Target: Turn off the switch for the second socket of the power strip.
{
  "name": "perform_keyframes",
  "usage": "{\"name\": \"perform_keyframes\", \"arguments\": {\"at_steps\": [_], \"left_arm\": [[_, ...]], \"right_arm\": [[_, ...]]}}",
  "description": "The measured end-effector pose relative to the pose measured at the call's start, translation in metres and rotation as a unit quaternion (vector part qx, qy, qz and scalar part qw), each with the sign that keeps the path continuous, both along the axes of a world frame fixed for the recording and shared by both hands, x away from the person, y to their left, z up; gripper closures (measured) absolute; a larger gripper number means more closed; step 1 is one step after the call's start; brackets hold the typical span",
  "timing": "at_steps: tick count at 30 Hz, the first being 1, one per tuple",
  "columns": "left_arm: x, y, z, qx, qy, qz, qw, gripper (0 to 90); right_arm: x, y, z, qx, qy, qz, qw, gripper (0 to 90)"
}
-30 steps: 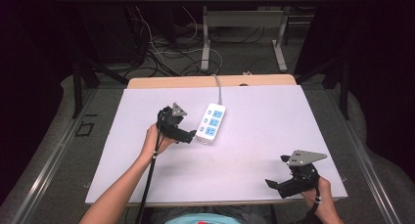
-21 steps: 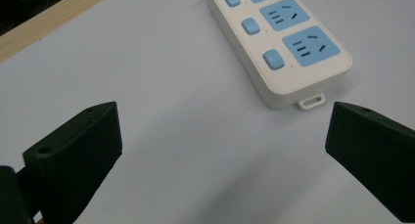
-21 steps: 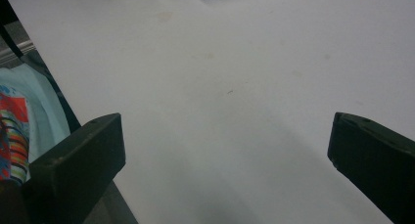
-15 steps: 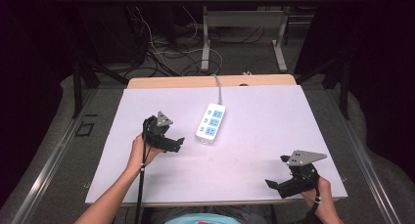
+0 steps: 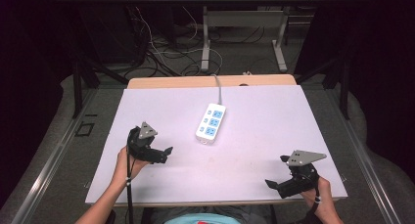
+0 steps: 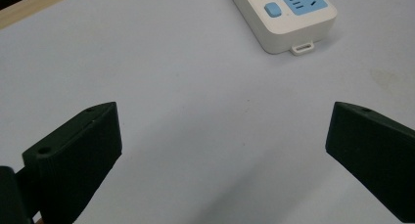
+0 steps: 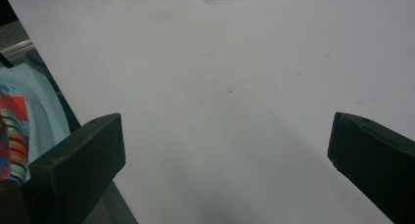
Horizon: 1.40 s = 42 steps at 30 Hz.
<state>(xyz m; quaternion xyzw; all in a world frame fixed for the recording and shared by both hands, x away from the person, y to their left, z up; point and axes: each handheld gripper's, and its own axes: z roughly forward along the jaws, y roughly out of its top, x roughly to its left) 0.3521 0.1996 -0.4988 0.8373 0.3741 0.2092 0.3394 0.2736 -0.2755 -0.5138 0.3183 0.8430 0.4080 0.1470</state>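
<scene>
A white power strip (image 5: 211,122) with blue sockets lies in the middle of the white table top (image 5: 254,111), its grey cable running off the far edge. My left gripper (image 5: 166,153) is at the left front of the table, open, jaws wide apart and holding nothing. In the left gripper view the strip's near end (image 6: 288,13) lies ahead and to the right of the jaws. My right gripper (image 5: 275,185) rests near the front right corner, open and holding nothing, pointing left along the front edge.
The table's front edge (image 7: 54,82) runs close beside the right gripper, with a person's light blue printed shirt (image 7: 19,121) below it. Beyond the far edge stand a desk frame (image 5: 244,33) and loose floor cables (image 5: 161,48).
My left gripper has drawn back from beside the power strip toward the front left of the table. The right gripper has stayed in place.
</scene>
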Motion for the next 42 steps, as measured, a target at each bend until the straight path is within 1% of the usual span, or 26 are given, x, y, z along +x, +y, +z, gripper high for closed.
{"name": "perform_keyframes", "arguments": {"at_steps": [1, 2, 5, 7, 8, 11, 12, 15, 17, 18, 21, 24, 26, 27, 36, 38, 39, 40, 42], "left_arm": [[-0.002, 0.002, 0.0, 0.0, -0.002, 0.0, 1.0, 0.1], [-0.005, 0.003, -0.001, -0.005, -0.004, 0.001, 1.0, 0.1], [-0.012, 0.009, 0.0, -0.004, -0.005, 0.0, 1.0, 0.1], [-0.017, 0.011, -0.001, -0.009, -0.009, 0.002, 0.9999, 0.1], [-0.019, 0.013, 0.0, -0.006, -0.008, 0.001, 0.9999, 0.1], [-0.027, 0.017, -0.001, -0.012, -0.011, 0.003, 0.9999, 0.1], [-0.03, 0.018, -0.001, -0.012, -0.01, 0.001, 0.9999, 0.1], [-0.037, 0.023, -0.002, -0.012, -0.016, -0.002, 0.9998, 0.1], [-0.042, 0.025, -0.003, -0.017, -0.017, -0.001, 0.9997, 0.1], [-0.044, 0.026, -0.002, -0.014, -0.018, -0.001, 0.9997, 0.1], [-0.049, 0.027, -0.003, -0.019, -0.022, -0.004, 0.9996, 0.1], [-0.054, 0.029, -0.003, -0.014, -0.024, -0.008, 0.9996, 0.1], [-0.056, 0.029, -0.004, -0.018, -0.027, -0.008, 0.9994, 0.1], [-0.057, 0.031, -0.004, -0.013, -0.024, -0.01, 0.9996, 0.1], [-0.07, 0.034, -0.006, -0.02, -0.03, -0.009, 0.9993, 0.0], [-0.073, 0.036, -0.006, -0.017, -0.032, -0.011, 0.9993, 0.1], [-0.074, 0.036, -0.007, -0.021, -0.031, -0.013, 0.9992, 0.1], [-0.075, 0.036, -0.008, -0.016, -0.033, -0.014, 0.9992, 0.1], [-0.078, 0.036, -0.008, -0.012, -0.036, -0.016, 0.9991, 0.0]], "right_arm": [[0.0, 0.0, 0.0, 0.0, 0.0, 0.0, 1.0, 0.1], [0.0, 0.0, 0.0, 0.001, 0.002, 0.0, 1.0, 0.1], [0.0, 0.0, 0.0, 0.001, 0.002, 0.0, 1.0, 0.1], [0.0, 0.0, 0.0, 0.001, 0.003, 0.001, 1.0, 0.1], [0.0, 0.0, 0.0, 0.0, 0.002, 0.0, 1.0, 0.1], [0.0, 0.0, 0.0, 0.0, 0.002, -0.002, 1.0, 0.1], [0.0, 0.0, 0.0, 0.001, 0.003, -0.002, 1.0, 0.1], [0.0, 0.0, 0.0, 0.0, 0.002, 0.0, 1.0, 0.1], [0.0, 0.0, -0.001, 0.003, 0.0, -0.001, 1.0, 0.1], [0.0, 0.0, -0.001, 0.002, -0.001, -0.001, 1.0, 0.1], [0.0, 0.001, -0.001, 0.001, -0.001, -0.001, 1.0, 0.1], [0.0, 0.0, -0.001, 0.001, 0.0, -0.001, 1.0, 0.1], [0.0, 0.001, -0.001, 0.001, -0.001, -0.001, 1.0, 0.1], [0.0, 0.001, -0.001, 0.001, 0.0, -0.001, 1.0, 0.1], [0.0, 0.001, -0.001, -0.001, -0.002, -0.004, 1.0, 0.1], [0.0, 0.001, -0.001, -0.002, -0.001, -0.004, 1.0, 0.1], [0.0, 0.001, -0.001, -0.002, -0.001, -0.004, 1.0, 0.1], [0.0, 0.001, -0.001, -0.001, -0.001, -0.005, 1.0, 0.2], [0.001, 0.001, -0.001, -0.001, -0.001, -0.004, 1.0, 0.1]]}}
